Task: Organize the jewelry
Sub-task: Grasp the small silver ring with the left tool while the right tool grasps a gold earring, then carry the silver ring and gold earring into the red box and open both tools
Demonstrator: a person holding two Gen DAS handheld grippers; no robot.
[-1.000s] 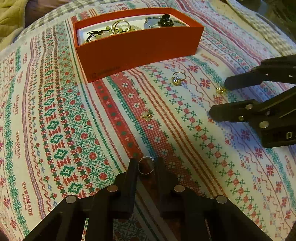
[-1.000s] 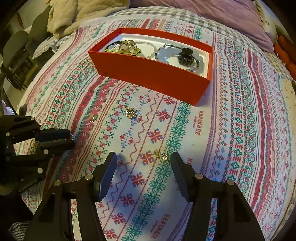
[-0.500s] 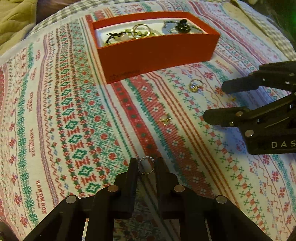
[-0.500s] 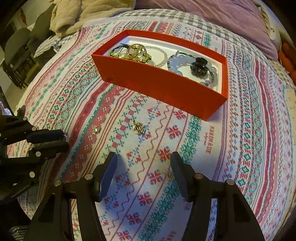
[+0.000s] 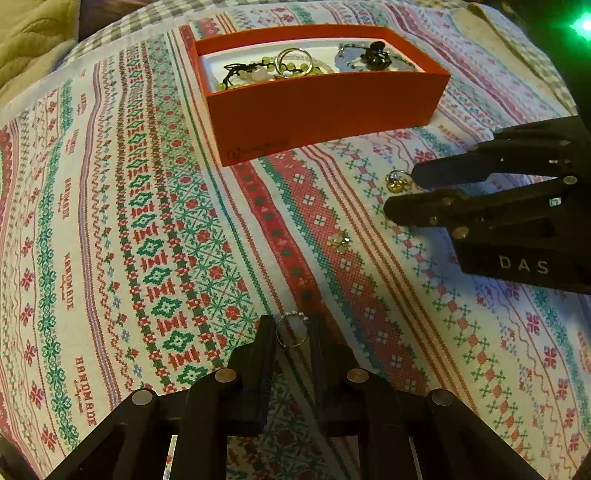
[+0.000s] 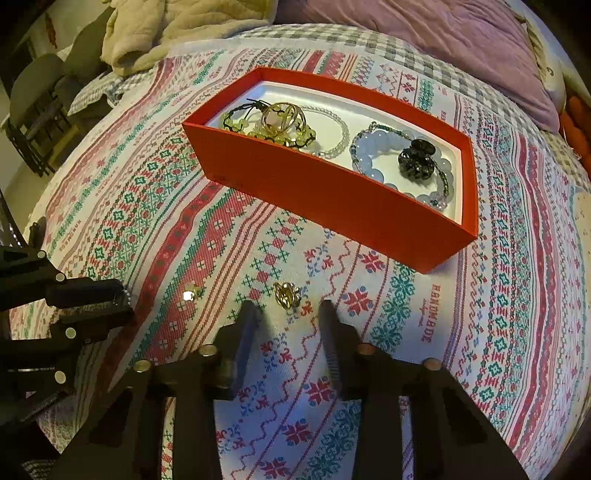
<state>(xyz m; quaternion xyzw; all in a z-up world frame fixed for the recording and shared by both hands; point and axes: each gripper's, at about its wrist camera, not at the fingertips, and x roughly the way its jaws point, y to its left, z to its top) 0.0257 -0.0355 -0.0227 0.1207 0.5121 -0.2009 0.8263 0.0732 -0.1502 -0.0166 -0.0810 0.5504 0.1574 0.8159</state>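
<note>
Jewelry status from my end: most pieces sit in the orange box (image 6: pixel 332 199) at the far side of the bed, on the patterned cloth (image 5: pixel 110 221). Inside I see a green bead bracelet (image 6: pixel 266 133) with a gold hoop ring (image 6: pixel 282 116) on top at the left end, a clear bead bracelet (image 6: pixel 338 138) mid-box, and a pale blue bead bracelet (image 6: pixel 373 155) with a dark hair clip (image 6: pixel 415 160) on it at the right end.

Left hand-held gripper (image 5: pixel 291 332) is pinching a thin beaded ring (image 5: pixel 292 330) between its fingers, ring standing upright, beads at the top, held over the cloth near the camera.

Right hand-held gripper (image 6: pixel 286 314) has just been closing; its jaws are now partly spread, a clear gap between them. A gold ring (image 6: pixel 286 294) lies on the cloth just beyond the fingertips, roughly centred on the gap, pads not on it. In the left wrist view the same ring (image 5: pixel 396 181) sits just left of the far fingertip; whether the tip brushes it I can't tell from that angle.

One more loose piece: a small gold stud (image 5: pixel 340 242), possibly an earring, on the red band of the cloth, between the two grippers and near the right one.

Purple pillow (image 6: pixel 461 55) and a beige blanket (image 6: pixel 177 29) lie beyond the box.
</note>
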